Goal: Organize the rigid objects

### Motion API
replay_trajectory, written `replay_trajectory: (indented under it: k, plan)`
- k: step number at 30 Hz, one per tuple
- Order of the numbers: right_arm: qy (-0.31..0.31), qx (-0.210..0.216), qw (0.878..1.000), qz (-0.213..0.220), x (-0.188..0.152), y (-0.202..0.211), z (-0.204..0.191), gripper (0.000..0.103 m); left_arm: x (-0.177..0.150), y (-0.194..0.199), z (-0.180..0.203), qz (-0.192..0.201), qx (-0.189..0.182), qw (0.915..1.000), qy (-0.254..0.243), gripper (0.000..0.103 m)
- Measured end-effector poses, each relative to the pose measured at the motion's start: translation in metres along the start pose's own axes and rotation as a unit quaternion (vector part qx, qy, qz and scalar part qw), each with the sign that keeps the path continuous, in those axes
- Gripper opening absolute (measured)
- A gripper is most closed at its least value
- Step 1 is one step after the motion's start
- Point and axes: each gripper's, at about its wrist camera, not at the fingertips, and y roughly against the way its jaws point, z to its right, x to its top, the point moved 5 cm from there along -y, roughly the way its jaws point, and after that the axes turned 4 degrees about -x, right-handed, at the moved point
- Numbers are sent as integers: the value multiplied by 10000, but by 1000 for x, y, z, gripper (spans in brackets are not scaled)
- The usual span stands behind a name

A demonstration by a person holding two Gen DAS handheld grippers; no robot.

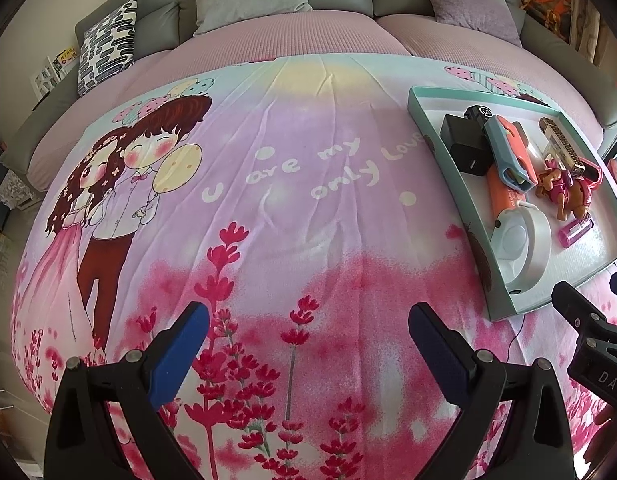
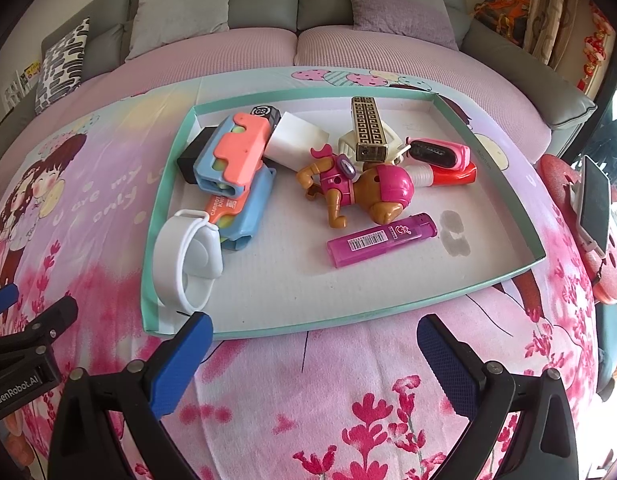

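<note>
You are working over a printed pink blanket (image 1: 308,208) spread in front of a grey sofa (image 2: 264,0), and on it lies the shallow teal-rimmed tray (image 2: 150,240) that holds everything the task concerns. Nothing lies loose on the blanket in either view, so the gathering looks done; what seems left, as a judgement, is tidying the heap inside the tray. Largest in there is the blue and coral case (image 2: 232,156), tilted across a black block (image 2: 192,156) and an orange "carrot" piece (image 2: 218,206). Next comes the white strap device (image 2: 188,260) at the near left corner, then the pink toy dog (image 2: 360,190) lying on its side in the middle, the gold-patterned lighter (image 2: 367,128) standing behind it, the red tube (image 2: 452,174), and the pink lighter (image 2: 382,240) lying flat and apart, nearest you. Your right tongs (image 2: 314,344) hang wide and empty just short of the tray's near rim; your left tongs (image 1: 308,334) are equally wide and empty, over bare blanket, well left of the tray.
</note>
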Motion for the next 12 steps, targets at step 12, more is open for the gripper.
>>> replay_trajectory:
  k: [12]
  plan:
    - [0,1,10000,0,0,0,0,103,0,1,-3,27,-35,10000,89,100]
